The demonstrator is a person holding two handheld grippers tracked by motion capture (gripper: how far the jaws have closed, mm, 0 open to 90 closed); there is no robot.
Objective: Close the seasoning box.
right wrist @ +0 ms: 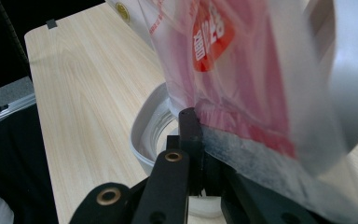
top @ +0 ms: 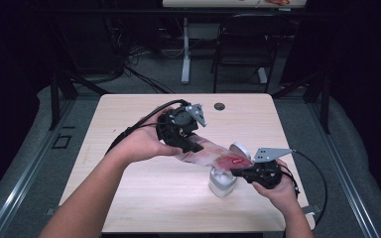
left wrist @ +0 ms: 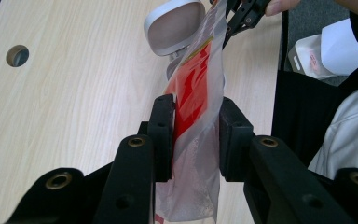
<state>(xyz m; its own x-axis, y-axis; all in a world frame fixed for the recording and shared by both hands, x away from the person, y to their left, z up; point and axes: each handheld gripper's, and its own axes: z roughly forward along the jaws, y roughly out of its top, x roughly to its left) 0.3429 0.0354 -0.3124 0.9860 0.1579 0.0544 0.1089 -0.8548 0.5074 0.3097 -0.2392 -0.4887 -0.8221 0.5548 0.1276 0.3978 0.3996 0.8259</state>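
A person sat at a pale wooden table [top: 129,198] with a black two-jaw gripper in each hand, and a clear plastic bag [top: 213,154] with red printing was stretched in the air between the two tools, above the middle of the table. The left gripper [left wrist: 196,133] had the bag's one end between its jaws; the left pad lay against the plastic, while the right pad stood just beside it, and I could not tell whether it pressed. The right gripper [right wrist: 200,140] was clamped tight on the bag's other end, the crumpled edge pinched flat between its closed jaws. Directly under that end stood a small white container [top: 222,184] with its hinged lid [left wrist: 175,25] flipped open. The bag hung just over the container's open rim [right wrist: 144,140]. Beyond the table a dark folding chair [top: 243,44] stood on the grey floor.
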